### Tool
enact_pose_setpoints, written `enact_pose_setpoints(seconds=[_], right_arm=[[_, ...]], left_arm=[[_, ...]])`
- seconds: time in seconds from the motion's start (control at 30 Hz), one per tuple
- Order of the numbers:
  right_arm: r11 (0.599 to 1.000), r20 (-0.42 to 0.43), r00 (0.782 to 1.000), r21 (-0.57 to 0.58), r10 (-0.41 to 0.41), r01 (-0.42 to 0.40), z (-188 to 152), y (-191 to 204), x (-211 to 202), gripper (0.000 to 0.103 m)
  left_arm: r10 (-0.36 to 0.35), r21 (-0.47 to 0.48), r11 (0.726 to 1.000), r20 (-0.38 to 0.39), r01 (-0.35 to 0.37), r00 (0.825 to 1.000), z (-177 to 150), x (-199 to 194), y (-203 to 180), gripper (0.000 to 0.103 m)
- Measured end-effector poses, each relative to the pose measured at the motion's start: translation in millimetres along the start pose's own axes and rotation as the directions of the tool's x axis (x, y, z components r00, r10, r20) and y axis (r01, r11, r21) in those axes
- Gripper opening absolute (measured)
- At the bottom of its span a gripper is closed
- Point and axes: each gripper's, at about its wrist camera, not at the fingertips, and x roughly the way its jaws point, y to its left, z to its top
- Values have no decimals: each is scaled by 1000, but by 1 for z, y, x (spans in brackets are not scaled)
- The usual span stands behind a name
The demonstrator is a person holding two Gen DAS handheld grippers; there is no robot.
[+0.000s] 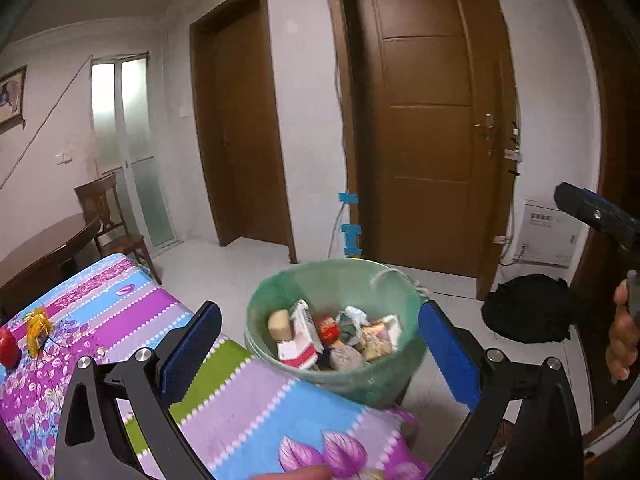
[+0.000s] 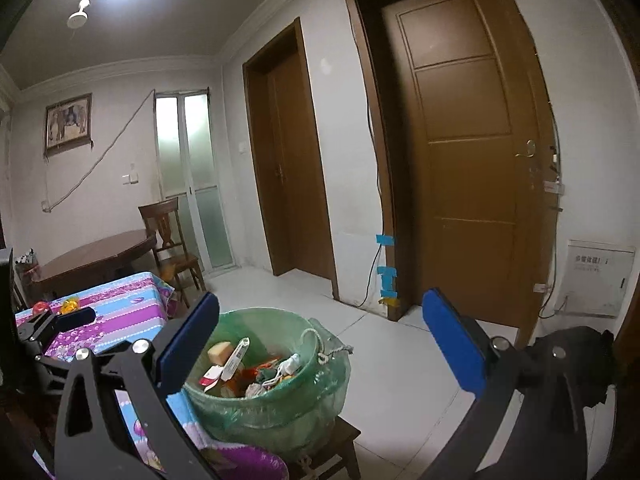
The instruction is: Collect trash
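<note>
Left claw (image 1: 320, 344) and right claw (image 2: 320, 340) both gape wide and empty above a green-lined bin (image 1: 332, 288) of trash (image 1: 304, 334), which stands on a stool (image 2: 344, 438) beside the floral-clothed bench (image 1: 132, 312).

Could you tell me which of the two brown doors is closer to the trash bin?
The paneled door right behind the green-lined trash bin; the other door stands farther left.
</note>
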Motion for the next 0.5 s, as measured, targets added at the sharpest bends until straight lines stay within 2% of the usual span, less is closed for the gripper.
enact_pose_setpoints(seconds=[0.13, 0.27, 0.37, 0.5], right_arm=[[999, 10, 1000, -23, -29, 29, -12, 3, -14, 98], [998, 9, 999, -41, -42, 42, -21, 6, -19, 98], [996, 13, 998, -68, -59, 60, -24, 10, -22, 98], [992, 34, 996, -94, -82, 84, -27, 13, -25, 98]], left_arm=[[15, 31, 999, 9, -16, 1000, -13, -14, -12, 98], [-33, -14, 999, -5, 33, 999, -19, -18, -15, 98], [-13, -36, 999, 11, 14, 1000, -20, -20, -13, 98], [9, -1, 1000, 20, -9, 1000, -17, -23, -16, 98]])
